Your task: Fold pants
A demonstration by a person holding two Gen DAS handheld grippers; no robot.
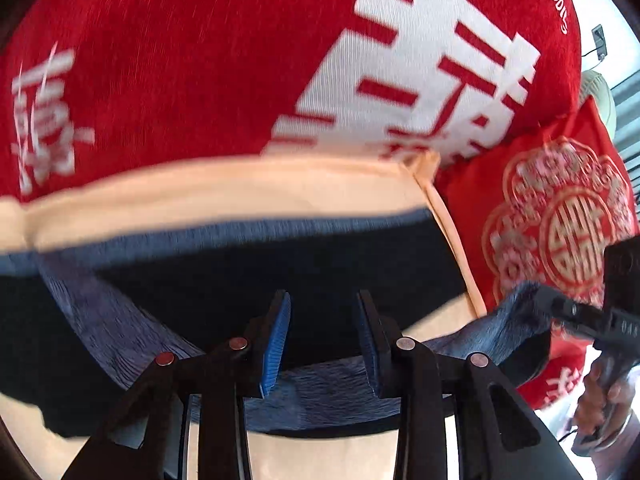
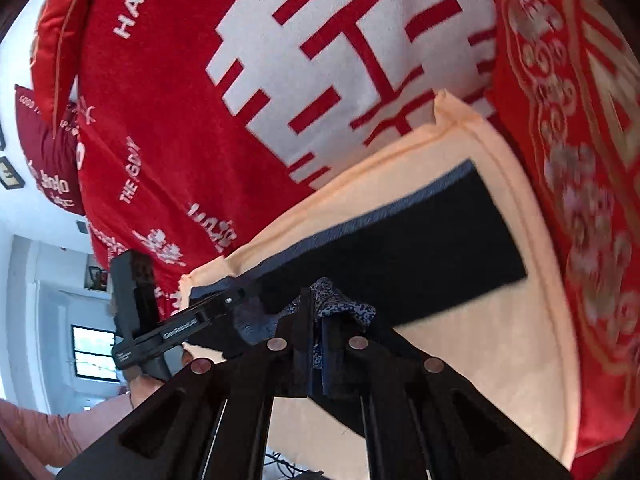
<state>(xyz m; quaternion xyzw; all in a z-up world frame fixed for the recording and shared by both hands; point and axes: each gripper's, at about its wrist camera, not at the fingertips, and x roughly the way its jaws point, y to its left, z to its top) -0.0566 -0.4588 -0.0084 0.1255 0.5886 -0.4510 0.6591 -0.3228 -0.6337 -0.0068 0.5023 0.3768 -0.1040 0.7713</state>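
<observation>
Dark blue pants [image 2: 400,240] lie partly folded on a peach cushion [image 2: 500,340] before red pillows [image 2: 180,100]; the right gripper [image 2: 320,320] is clamped on a bunched edge, the left gripper [image 1: 322,320] gapes apart, so folding looks unfinished.

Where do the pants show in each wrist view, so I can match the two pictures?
Left wrist: the pants span the lower middle, on the peach cushion, passing between the left gripper fingers.
Right wrist: the pants run from lower left to centre right, one edge pinched in the right gripper.
Shared landmark: the red blanket with large white characters behind the cushion.
</observation>
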